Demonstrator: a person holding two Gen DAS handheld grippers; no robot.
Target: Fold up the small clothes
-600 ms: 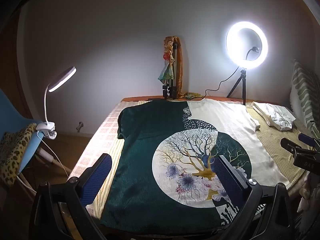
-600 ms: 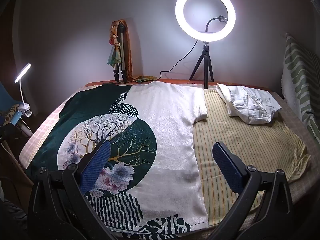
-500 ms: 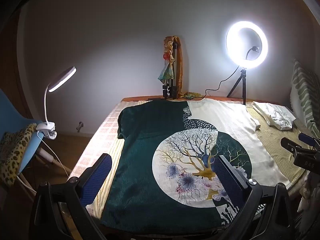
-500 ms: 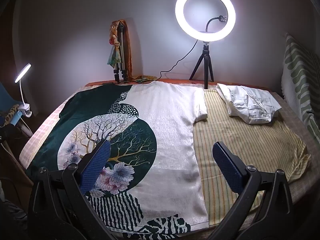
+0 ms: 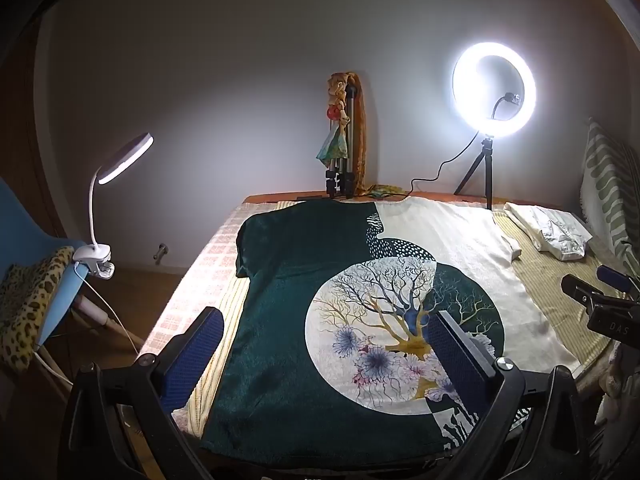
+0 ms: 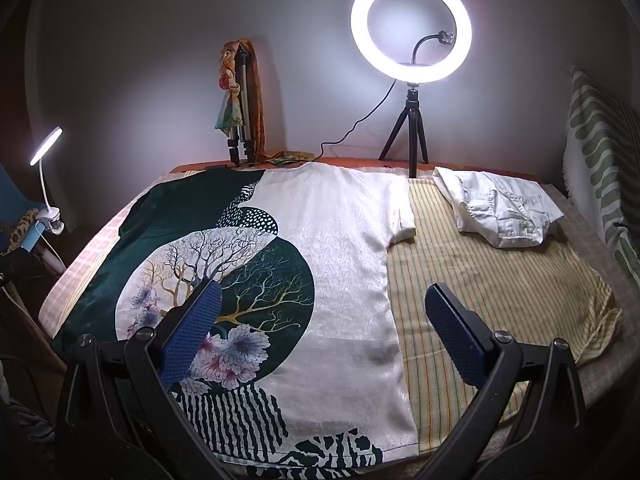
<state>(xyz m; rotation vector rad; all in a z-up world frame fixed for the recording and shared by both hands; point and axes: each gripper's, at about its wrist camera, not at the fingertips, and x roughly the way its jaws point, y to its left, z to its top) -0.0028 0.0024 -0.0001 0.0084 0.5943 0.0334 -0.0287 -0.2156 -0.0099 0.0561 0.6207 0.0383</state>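
No change since earlier: left claw (image 5: 326, 354), right claw (image 6: 322, 330) released above flat shirt (image 6: 320, 248).

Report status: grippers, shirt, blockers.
Left gripper open, right gripper open, both empty above the near hem. Printed shirt flat, unfolded. Folded white garment lies apart; nothing blocking.
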